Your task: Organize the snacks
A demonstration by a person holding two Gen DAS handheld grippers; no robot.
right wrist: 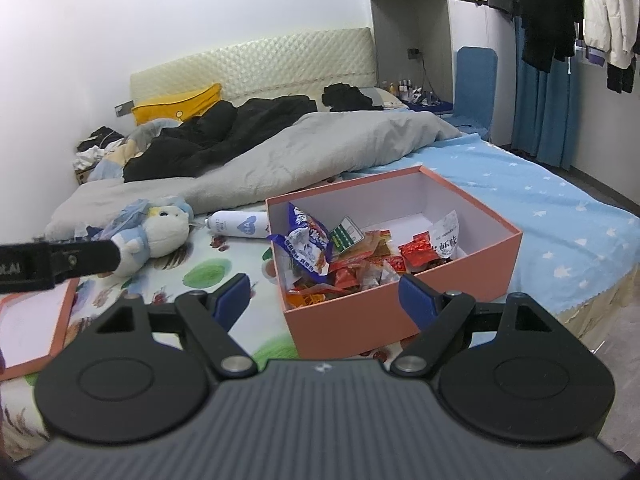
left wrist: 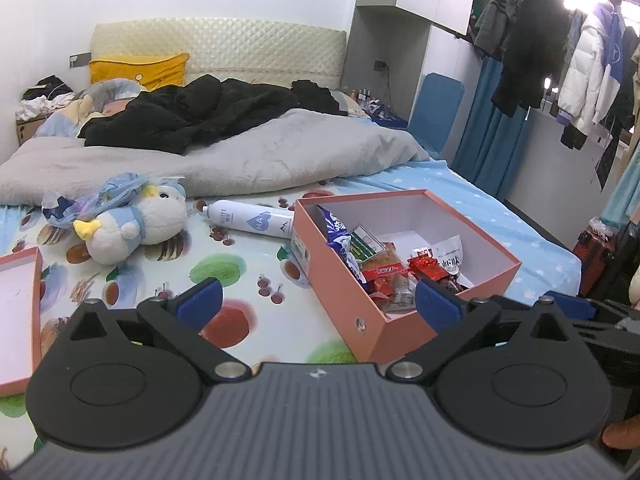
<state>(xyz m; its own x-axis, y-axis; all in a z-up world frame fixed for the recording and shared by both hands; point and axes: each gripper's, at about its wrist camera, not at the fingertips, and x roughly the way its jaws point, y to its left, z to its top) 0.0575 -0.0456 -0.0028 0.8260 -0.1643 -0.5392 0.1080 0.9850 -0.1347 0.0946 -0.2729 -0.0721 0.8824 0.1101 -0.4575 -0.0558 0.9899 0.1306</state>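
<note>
Both sets of tongs, left and right, hovering spread and empty. Foil snack packets already lying inside salmon-pink cardboard box, centre frame. Probably next: fetching matching pink lid, lower left, and closing.

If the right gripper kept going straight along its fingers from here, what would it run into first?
Most likely the pink box: its near wall sits directly between the open fingers of the right gripper, with the snack packets just behind it. Nothing closer shows in that line, though depth is uncertain.
</note>
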